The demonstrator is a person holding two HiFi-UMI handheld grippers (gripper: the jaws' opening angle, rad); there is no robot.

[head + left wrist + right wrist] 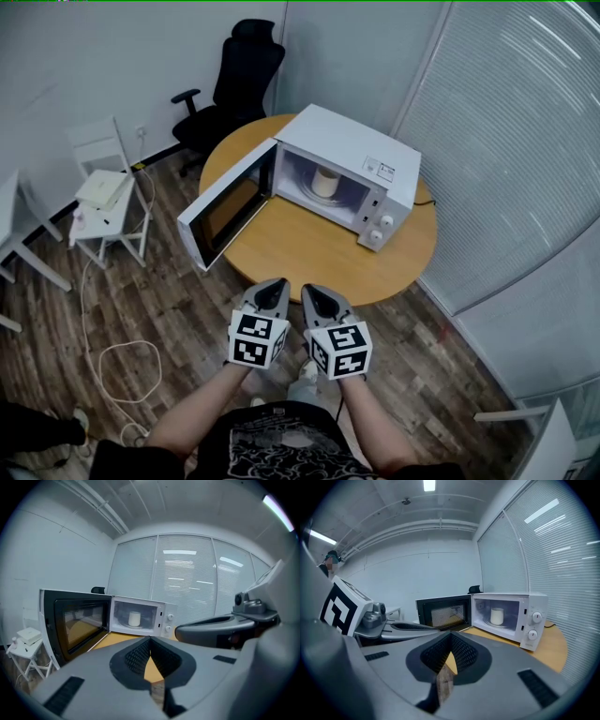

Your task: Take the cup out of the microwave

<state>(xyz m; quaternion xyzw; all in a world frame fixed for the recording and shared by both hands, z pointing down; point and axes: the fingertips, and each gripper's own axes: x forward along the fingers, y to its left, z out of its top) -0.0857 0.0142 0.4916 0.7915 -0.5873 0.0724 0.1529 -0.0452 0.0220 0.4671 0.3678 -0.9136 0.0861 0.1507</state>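
Head view: the microwave stands at the far right of the round table, its door swung fully open to the left. The cup stands upright in the middle of the cavity, on the turntable. The left gripper and right gripper are held side by side at the near table edge, well apart from the cup.

Left gripper view: the jaws meet at the tips, closed with nothing between them. The cup shows ahead, inside the open cavity.

Right gripper view: the jaws are likewise closed at the tips and empty. The cup sits clear of the cavity walls, with room on both sides.

Assessment: the cup is pale, plain and straight-walled, and no handle shows. It is probably light and stiff, with a smooth wall that may slip. Its contents and temperature cannot be told, so treat it as possibly full and hot. The best hold looks to be across the wall at about mid-height, jaws opened first, with the cup kept upright as it is drawn out
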